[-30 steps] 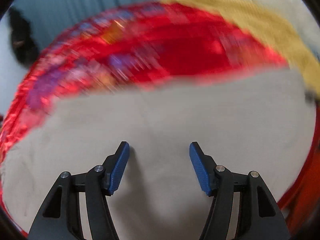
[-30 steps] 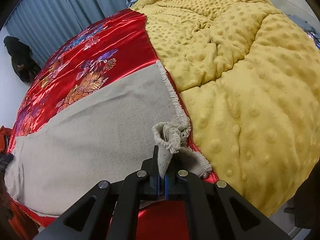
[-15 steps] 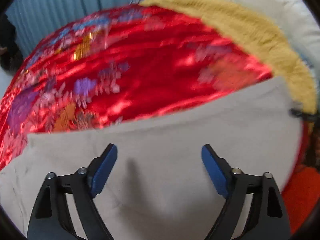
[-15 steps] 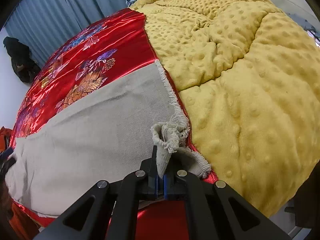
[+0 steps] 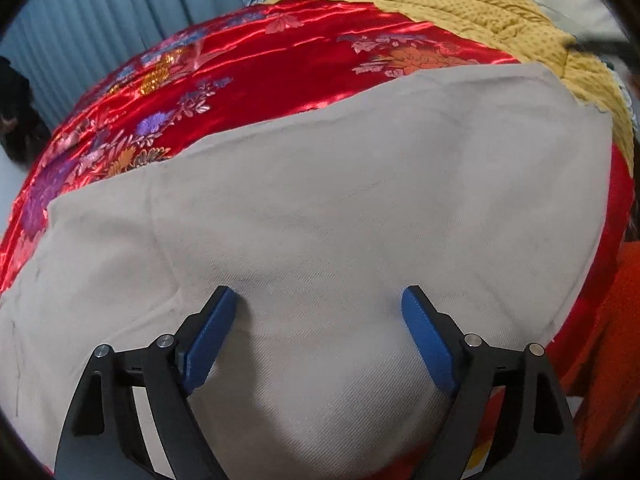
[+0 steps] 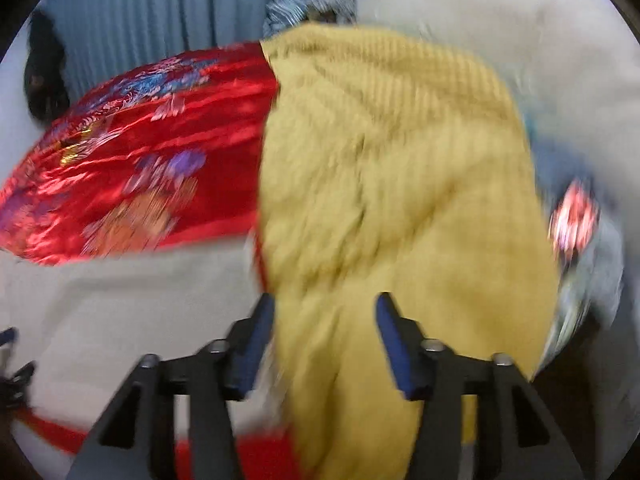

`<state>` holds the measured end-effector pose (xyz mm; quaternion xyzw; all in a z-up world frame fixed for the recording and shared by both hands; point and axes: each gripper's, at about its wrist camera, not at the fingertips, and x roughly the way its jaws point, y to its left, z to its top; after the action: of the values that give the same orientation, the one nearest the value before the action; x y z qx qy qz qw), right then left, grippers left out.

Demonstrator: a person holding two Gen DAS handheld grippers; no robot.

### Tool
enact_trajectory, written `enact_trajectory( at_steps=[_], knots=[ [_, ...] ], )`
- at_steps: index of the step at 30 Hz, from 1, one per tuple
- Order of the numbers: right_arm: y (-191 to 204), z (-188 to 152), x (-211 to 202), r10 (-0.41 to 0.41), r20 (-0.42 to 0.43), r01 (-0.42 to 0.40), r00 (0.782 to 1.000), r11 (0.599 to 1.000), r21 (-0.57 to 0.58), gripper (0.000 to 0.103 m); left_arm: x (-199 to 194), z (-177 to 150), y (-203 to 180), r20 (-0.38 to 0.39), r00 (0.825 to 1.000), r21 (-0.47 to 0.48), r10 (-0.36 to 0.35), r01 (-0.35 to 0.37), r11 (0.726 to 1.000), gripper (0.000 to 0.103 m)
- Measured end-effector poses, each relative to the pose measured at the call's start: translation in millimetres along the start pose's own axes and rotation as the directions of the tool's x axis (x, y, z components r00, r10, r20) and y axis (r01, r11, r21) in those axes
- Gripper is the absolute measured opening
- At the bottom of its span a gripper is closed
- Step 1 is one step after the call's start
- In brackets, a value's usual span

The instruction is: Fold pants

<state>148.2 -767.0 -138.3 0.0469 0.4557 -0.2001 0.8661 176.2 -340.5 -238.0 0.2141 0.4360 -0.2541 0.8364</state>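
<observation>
The pants [image 5: 340,208], beige and spread flat, are laid across a red flowered bedcover [image 5: 248,60] on the bed, with their far edge beside a yellow blanket [image 5: 460,4]. The left tool [image 5: 316,320] is held over the pants with its blue pads [image 5: 208,332] spread wide apart and nothing gripped between them; whether the tips touch the cloth cannot be told. In the blurred right wrist view, the right tool [image 6: 325,332] is seen released as well, its jaws parted and empty, above the border where the pants [image 6: 132,304] meet the yellow blanket [image 6: 392,184]. The red bedcover [image 6: 152,148] is seen beyond the pants on the left. Grey-blue curtains [image 5: 100,16] are hung behind the bed, and a bundle of patterned cloth [image 6: 308,8] is piled at its far end
</observation>
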Motion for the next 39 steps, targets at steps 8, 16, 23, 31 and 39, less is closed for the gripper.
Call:
enact_trajectory(
  at_steps=[8,16,23,31,39],
  knots=[
    [-13,68,153,0.000,0.028,0.001,1.000,0.998,-0.060,0.075,7,2,13,0.008,1.000,-0.020,0.030,-0.030,0.999,0.093],
    [15,60,193,-0.177,-0.072,0.159,0.982,0.966,-0.206,0.103,11,3,16,-0.005,0.999,-0.038,0.044,-0.044,0.998,0.099],
    [10,60,192,-0.159,-0.073,0.143,0.985,0.972,-0.188,0.103,13,6,16,-0.028,0.998,-0.039,0.054,-0.055,0.998,0.101],
    [11,60,191,-0.161,-0.070,0.145,0.985,0.971,-0.189,0.103,14,7,15,-0.041,0.997,-0.044,0.068,-0.069,0.997,0.102],
    [10,60,191,-0.160,-0.069,0.145,0.985,0.971,-0.188,0.103,12,3,15,-0.007,0.997,-0.058,0.075,-0.075,0.995,0.102]
  ],
)
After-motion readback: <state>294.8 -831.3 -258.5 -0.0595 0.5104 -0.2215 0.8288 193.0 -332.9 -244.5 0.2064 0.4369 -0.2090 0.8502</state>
